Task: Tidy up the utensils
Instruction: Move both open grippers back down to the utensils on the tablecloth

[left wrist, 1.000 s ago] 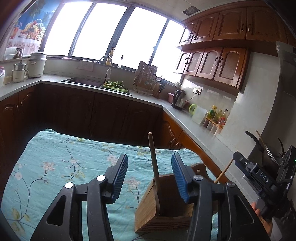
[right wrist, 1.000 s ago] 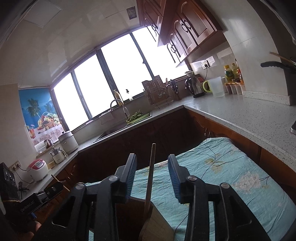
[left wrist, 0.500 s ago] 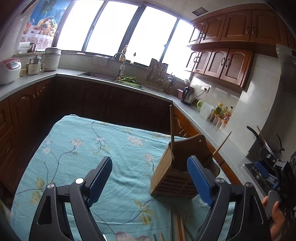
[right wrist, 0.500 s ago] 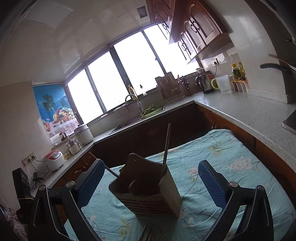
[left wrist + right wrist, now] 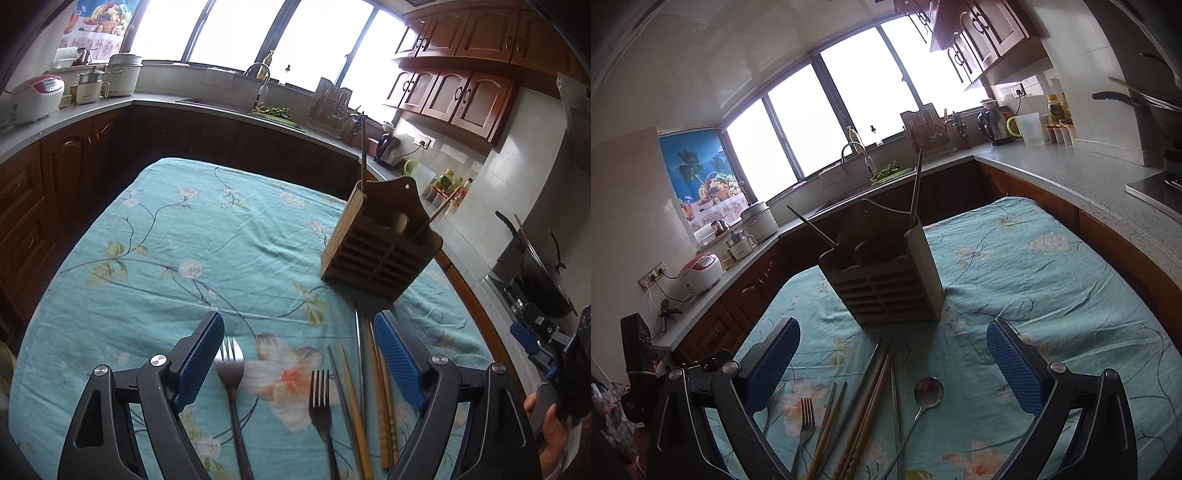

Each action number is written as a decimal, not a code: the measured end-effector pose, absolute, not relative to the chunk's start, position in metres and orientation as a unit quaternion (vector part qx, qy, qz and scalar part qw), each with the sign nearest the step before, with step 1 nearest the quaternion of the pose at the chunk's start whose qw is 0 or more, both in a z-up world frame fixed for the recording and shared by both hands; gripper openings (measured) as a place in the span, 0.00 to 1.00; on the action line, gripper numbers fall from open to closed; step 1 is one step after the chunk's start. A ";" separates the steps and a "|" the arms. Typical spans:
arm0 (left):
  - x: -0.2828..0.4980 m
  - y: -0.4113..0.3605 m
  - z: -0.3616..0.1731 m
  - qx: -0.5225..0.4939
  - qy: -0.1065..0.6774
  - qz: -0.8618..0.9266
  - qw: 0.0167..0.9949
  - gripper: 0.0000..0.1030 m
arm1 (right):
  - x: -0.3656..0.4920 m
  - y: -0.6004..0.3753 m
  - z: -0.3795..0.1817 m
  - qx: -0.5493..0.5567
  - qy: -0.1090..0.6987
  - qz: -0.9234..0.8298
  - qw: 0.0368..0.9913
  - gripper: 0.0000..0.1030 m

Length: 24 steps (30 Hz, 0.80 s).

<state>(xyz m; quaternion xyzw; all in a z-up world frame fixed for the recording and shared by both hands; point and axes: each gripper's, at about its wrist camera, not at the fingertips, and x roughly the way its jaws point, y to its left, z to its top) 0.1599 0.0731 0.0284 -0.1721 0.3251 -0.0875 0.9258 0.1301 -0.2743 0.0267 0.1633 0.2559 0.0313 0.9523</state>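
Both the left tool [image 5: 299, 354] and right tool [image 5: 892, 356] gape empty over loose forks and chopsticks [image 5: 382, 391] before the slatted wooden utensil holder [image 5: 886, 280]

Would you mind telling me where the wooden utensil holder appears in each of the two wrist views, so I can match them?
Left wrist view: the wooden utensil holder stands right of centre on the floral cloth, beyond the chopsticks.
Right wrist view: the holder stands at centre, straight ahead between the blue pads.
Shared landmark: the sink faucet under the window, behind the holder in both.
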 end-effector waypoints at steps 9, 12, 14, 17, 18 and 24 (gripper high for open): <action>0.144 0.070 0.016 -0.148 0.361 -0.086 0.917 0.81 | 0.112 -0.273 -0.005 0.159 0.297 0.025 0.941 0.99; 0.139 0.065 0.012 -0.136 0.366 -0.087 0.917 0.81 | 0.110 -0.271 -0.008 0.154 0.303 0.024 0.940 0.99; 0.139 0.061 0.010 -0.130 0.371 -0.089 0.915 0.81 | 0.110 -0.268 -0.011 0.147 0.307 0.026 0.940 0.99; 0.140 0.055 0.009 -0.120 0.376 -0.092 0.914 0.80 | 0.112 -0.264 -0.017 0.144 0.318 0.031 0.937 0.98; 0.141 0.052 0.009 -0.116 0.377 -0.093 0.914 0.80 | 0.113 -0.263 -0.019 0.145 0.321 0.033 0.935 0.98; 0.151 0.040 0.002 -0.100 0.390 -0.097 0.910 0.78 | 0.124 -0.260 -0.031 0.141 0.345 0.037 0.927 0.94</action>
